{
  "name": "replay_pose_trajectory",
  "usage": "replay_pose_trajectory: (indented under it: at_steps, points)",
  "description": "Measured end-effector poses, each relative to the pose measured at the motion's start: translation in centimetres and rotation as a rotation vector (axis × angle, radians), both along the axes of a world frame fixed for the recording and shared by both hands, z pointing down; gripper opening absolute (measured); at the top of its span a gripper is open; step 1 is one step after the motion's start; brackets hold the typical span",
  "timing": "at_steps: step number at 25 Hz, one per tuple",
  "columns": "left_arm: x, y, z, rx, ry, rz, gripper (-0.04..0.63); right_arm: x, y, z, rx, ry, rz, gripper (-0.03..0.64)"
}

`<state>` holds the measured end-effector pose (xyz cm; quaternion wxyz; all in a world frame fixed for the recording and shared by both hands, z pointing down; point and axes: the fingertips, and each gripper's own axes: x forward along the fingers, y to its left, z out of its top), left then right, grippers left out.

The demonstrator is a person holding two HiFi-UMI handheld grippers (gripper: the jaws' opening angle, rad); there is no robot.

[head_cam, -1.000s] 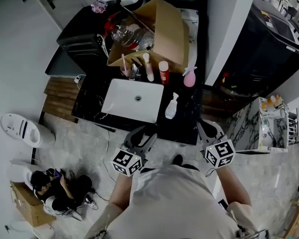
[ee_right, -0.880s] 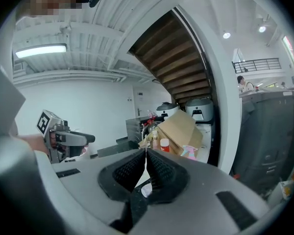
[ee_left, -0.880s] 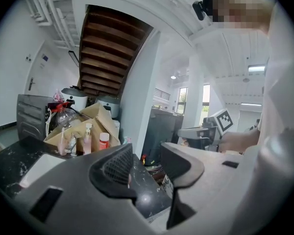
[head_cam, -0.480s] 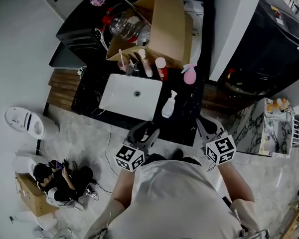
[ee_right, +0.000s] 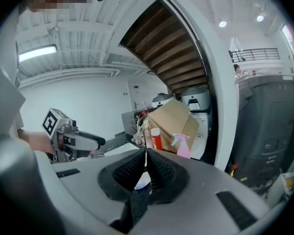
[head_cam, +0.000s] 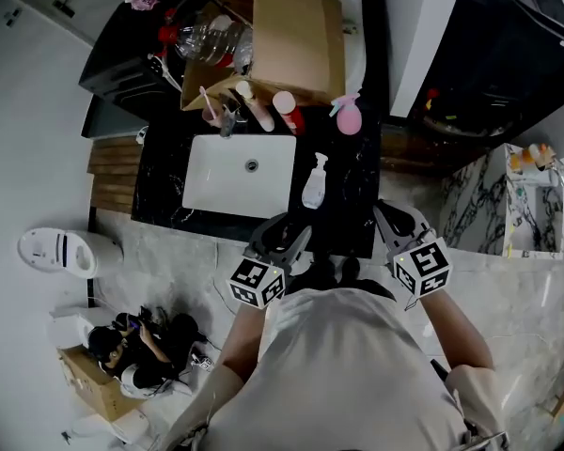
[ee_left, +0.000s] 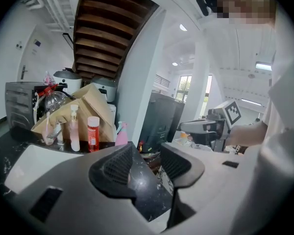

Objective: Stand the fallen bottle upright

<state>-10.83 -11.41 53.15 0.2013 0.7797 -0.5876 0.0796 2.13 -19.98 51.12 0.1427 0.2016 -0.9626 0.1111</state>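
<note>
1. A clear spray bottle [head_cam: 314, 181] is seen lying on its side on the black marble countertop [head_cam: 350, 216], just beside the right edge of the white sink [head_cam: 227, 184].
2. The bottle's nozzle end is turned toward the back of the counter and its base toward the front edge.
3. The left gripper [head_cam: 284, 233] is held at the counter's front edge, below the sink's right corner. Its jaws are parted and nothing is held between them; only the counter edge is seen through the gap.
4. The right gripper [head_cam: 388, 217] is held at the counter's front right corner, apart from the bottle. Its jaws are drawn together with only a thin slit left between the pads, and nothing is gripped.
5. Behind the sink, a pink spray bottle [head_cam: 349, 117] and a red bottle [head_cam: 292, 118] with a pale cap are stood upright in front of an open cardboard box [head_cam: 287, 26].
6. A person [head_cam: 136, 346] is seated on the floor at the lower left, well apart from the counter.
</note>
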Motion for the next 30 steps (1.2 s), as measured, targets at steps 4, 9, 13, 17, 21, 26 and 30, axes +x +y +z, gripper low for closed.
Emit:
replay_pose_trajectory:
  at_steps: [4, 9, 13, 17, 21, 26, 30]
  points:
    - [-0.3, -2.1, 2.0, -0.048, -0.018, 0.066, 0.189, 0.1, -1.1, 0.5, -0.008, 0.017, 0.058, 0.034]
    - [-1.0, -4.8, 4.8, -0.116, -0.033, 0.127, 0.196, 0.2, -2.1, 1.2, -0.011, 0.045, 0.116, 0.034]
    - [-1.5, -7.0, 8.1, -0.183, -0.040, 0.169, 0.208, 0.2, -2.7, 2.0, -0.024, 0.073, 0.155, 0.034]
    - [-2.1, -9.2, 11.7, -0.259, -0.065, 0.195, 0.228, 0.1, -3.4, 3.0, -0.047, 0.102, 0.186, 0.034]
    - [-2.9, -11.0, 15.3, -0.342, -0.076, 0.201, 0.239, -0.3, -3.9, 3.9, -0.073, 0.126, 0.204, 0.034]
    - [-3.5, -12.6, 19.8, -0.465, -0.090, 0.178, 0.244, -0.8, -4.4, 5.0, -0.097, 0.143, 0.221, 0.034]
    - [-3.6, -13.6, 22.6, -0.541, -0.107, 0.171, 0.257, -1.1, -4.5, 6.1, -0.116, 0.154, 0.229, 0.034]
